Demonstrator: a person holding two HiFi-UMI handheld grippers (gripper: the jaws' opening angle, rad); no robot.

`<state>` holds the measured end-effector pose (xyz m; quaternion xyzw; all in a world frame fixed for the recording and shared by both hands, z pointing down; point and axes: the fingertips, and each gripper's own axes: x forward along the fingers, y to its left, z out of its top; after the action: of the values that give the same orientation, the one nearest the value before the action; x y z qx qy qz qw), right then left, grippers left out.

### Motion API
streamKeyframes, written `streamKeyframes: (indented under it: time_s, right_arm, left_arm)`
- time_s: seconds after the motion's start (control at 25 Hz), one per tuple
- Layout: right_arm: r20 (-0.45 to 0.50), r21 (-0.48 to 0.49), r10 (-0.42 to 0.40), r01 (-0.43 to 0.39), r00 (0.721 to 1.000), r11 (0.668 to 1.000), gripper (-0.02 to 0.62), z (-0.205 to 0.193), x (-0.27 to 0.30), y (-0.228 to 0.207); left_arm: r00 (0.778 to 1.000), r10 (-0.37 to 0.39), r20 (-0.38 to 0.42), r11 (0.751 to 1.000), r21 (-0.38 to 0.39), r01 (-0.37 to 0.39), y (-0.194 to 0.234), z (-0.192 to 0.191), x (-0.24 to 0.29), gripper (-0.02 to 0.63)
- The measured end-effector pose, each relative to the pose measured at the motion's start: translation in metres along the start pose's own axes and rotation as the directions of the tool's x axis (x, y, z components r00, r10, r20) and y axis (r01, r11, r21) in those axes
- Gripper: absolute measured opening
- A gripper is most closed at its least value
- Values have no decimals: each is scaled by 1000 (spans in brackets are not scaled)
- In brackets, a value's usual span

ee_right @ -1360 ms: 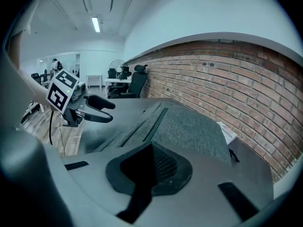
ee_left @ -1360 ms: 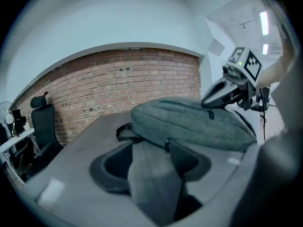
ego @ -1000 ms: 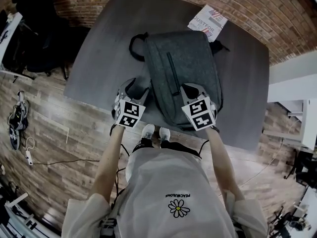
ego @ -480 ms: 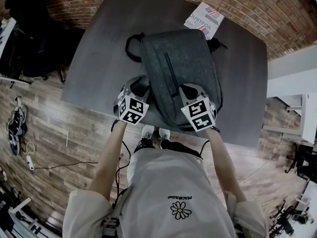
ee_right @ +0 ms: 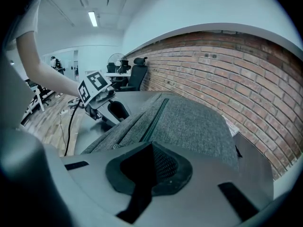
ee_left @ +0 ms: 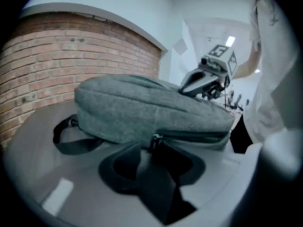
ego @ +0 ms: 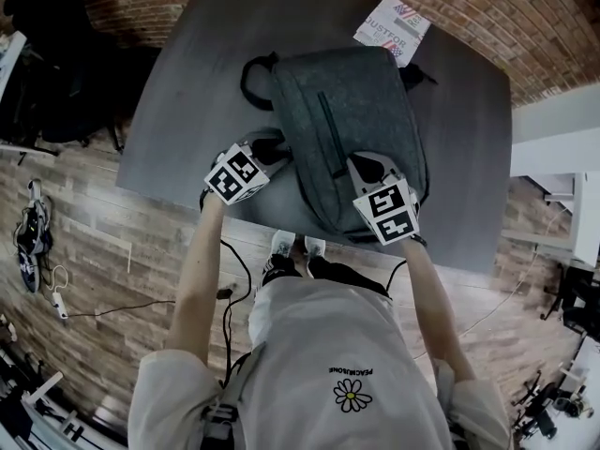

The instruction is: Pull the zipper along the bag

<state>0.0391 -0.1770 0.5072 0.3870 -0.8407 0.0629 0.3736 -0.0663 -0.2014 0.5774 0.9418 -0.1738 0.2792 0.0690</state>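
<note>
A grey felt backpack (ego: 352, 111) lies flat on the dark table (ego: 187, 82). My left gripper (ego: 275, 150) is at the bag's near left side. In the left gripper view its jaws (ee_left: 155, 148) are closing around the zipper pull (ee_left: 154, 139) of the side zipper (ee_left: 199, 135); the pull sits between the tips, which do not press on it. My right gripper (ego: 366, 167) is shut and rests on the bag's near right part (ee_right: 189, 122). I cannot see whether it pinches any fabric. A front pocket zipper (ego: 330, 129) runs down the bag's top face.
A printed booklet (ego: 394, 28) lies at the table's far edge behind the bag. The bag's carry strap (ego: 253, 68) loops out at its far left. A brick wall backs the table. Dark chairs and bags (ego: 56, 64) stand on the wooden floor at left.
My left gripper has swung in against the bag's left side and turned, with its marker cube now tilted. The right gripper has stayed on the bag.
</note>
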Motion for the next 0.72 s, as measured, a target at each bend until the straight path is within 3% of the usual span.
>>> streamKeyframes:
  time_s: [0.24, 0.52, 0.72]
  right_arm:
    - [-3, 1, 6, -6, 1000, 1000, 0, 0, 1, 3]
    - [3, 31, -1, 1, 1000, 1000, 0, -1, 6, -1]
    - [3, 29, 4, -4, 1000, 1000, 0, -2, 7, 0]
  left_arm:
    - [977, -168, -132, 978, 102, 182, 2, 0, 3, 135]
    - [985, -127, -118, 981, 132, 143, 4, 3, 10, 119]
    - [968, -188, -164, 973, 107, 207, -1, -2, 6, 75]
